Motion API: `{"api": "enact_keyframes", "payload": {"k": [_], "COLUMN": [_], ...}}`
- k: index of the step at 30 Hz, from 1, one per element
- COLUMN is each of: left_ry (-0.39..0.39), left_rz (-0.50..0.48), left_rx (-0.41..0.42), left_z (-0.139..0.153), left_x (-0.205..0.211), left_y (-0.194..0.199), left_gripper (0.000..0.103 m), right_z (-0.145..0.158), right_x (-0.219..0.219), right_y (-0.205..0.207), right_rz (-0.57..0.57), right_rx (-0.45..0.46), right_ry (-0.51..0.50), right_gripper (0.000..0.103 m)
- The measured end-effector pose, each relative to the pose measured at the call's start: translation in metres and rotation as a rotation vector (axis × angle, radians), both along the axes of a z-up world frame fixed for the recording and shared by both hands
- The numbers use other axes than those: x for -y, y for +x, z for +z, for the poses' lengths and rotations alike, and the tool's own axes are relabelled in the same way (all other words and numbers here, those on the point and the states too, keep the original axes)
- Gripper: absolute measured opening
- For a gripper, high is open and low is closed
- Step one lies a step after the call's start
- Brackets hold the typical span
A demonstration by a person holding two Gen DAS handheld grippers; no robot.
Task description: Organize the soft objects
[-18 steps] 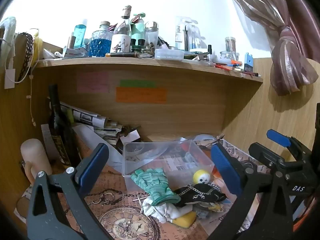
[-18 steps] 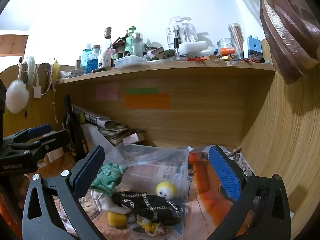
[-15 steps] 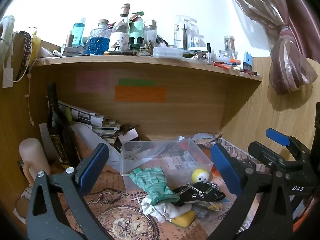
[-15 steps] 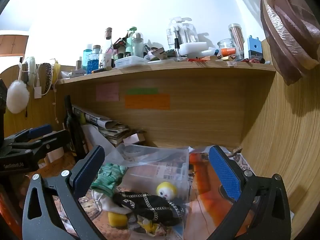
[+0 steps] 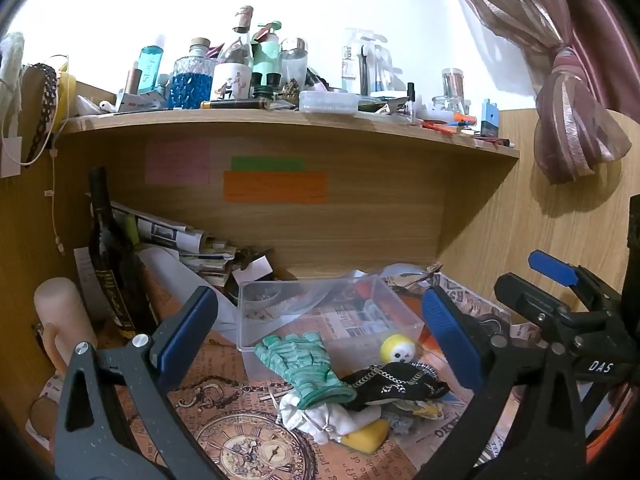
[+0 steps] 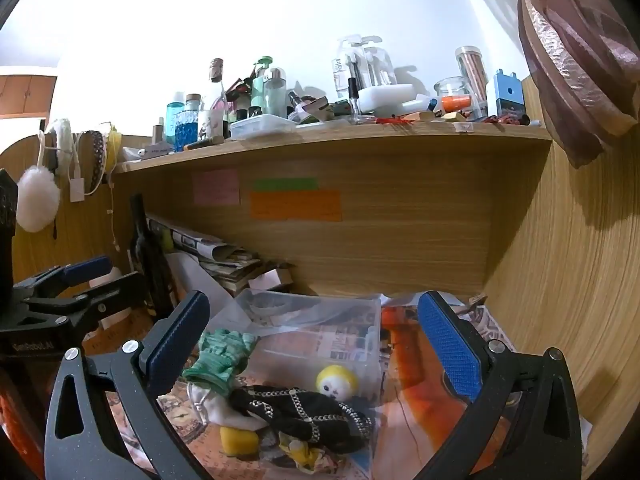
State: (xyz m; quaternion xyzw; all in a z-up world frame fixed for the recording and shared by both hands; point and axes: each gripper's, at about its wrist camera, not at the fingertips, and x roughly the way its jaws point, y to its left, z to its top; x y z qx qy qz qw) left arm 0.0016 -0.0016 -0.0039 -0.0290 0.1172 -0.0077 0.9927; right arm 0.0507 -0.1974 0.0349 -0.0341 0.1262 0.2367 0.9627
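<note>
**Soft Things Heaped Beside the Clear Box**

Under the cluttered wooden shelf (image 5: 280, 120), a pile of soft objects lay on the printed desk cover (image 5: 224, 440), just in front of a clear plastic box (image 5: 332, 312). A green knitted glove (image 5: 304, 364) rested against the box's front wall and over a white drawstring pouch (image 5: 320, 416). Beside it sprawled a black chain-trimmed piece (image 5: 396, 384), with a yellow-capped doll head (image 5: 398, 350) just behind and a yellow sponge (image 5: 368, 436) in front. The left gripper (image 5: 320, 332) hung above the pile, spread wide and holding nothing. The right gripper (image 6: 312, 340) was likewise released and bare. A dark wine bottle (image 5: 108, 256) stood near the stacked newspapers (image 5: 180, 240).
</note>
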Motion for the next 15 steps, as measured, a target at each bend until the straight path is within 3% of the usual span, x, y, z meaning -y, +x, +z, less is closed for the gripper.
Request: {"api": "enact_keyframes", "payload": {"k": [15], "left_ry": [0.002], "left_rz": [-0.005], "left_rx": [-0.002], "left_z": [-0.0002], "left_x": [0.0002], "left_y": [0.0012], "left_gripper": [0.103], "right_z": [-0.0009], "right_x": [0.0007], "right_y": [-0.0021], "right_rz": [0.004], "right_rx": [0.004], "right_ry": [0.007], "right_gripper": [0.103]}}
